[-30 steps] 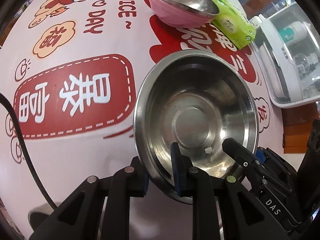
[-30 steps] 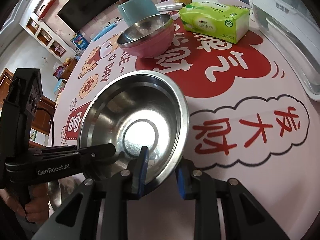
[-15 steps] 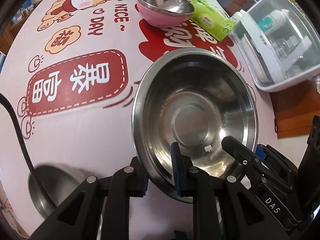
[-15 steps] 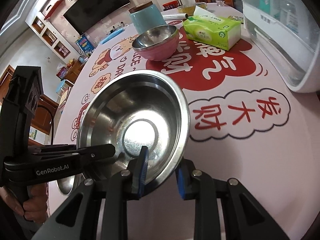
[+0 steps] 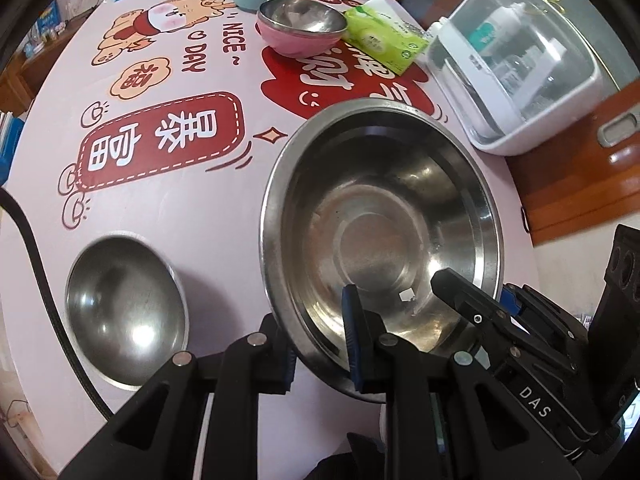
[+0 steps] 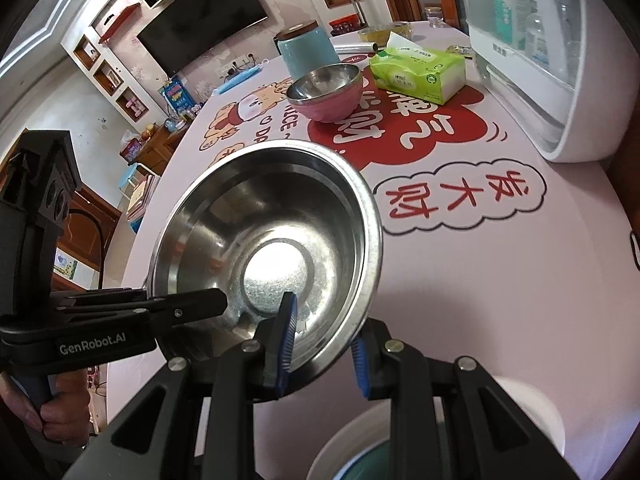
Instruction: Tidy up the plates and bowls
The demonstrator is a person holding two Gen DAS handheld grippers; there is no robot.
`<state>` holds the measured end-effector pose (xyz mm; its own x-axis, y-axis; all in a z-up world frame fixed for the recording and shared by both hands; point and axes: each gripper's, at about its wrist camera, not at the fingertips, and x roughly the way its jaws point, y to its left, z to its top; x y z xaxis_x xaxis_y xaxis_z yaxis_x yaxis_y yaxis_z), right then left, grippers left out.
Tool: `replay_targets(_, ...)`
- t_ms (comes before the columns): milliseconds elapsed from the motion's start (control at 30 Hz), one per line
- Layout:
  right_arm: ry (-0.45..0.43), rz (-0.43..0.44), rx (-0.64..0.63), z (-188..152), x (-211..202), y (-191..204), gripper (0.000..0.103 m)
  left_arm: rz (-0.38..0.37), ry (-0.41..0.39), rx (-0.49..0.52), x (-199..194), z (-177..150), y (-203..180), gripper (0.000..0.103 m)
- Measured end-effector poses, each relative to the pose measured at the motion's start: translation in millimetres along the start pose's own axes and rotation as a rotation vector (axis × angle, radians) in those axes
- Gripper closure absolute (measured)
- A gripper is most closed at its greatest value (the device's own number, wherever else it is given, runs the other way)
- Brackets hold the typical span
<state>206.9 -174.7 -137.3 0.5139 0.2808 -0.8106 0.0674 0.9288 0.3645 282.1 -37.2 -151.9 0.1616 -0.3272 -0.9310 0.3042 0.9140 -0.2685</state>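
Item: large steel bowl (image 5: 380, 240), lifted clear of the worktop (image 5: 168, 208) and tilted, carried between both my tools. My left gripper (image 5: 320, 336) has its fingers narrowed on the near rim, one blue pad inside the bowl, one under it. My right gripper (image 6: 324, 340) clamps the rim the same way on the other side, one pad inside, one outside.

Item: smaller steel bowl (image 5: 124, 312), on the worktop just left of the lifted one, apart from it.

Item: pink bowl with steel lining (image 6: 326, 94), far side of the worktop, near a green tissue pack (image 6: 420, 72) and a teal canister (image 6: 306, 50).

Item: white lidded storage box (image 5: 516, 76), right edge
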Motion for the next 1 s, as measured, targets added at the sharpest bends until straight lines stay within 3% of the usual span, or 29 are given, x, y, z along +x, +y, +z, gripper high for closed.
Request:
replay_targets(567,-0.024,0.010,-0.086,-48.8,-35.4,30.7,0.078,0.023,-0.034,0.008,-30.9,-63.0,-2.9,0.084)
replay_targets(1000,0.006,0.005,-0.235,-80.2,-42.1,53.2,0.078,0.070,-0.038,-0.036,-38.8,-109.8,3.9,0.083)
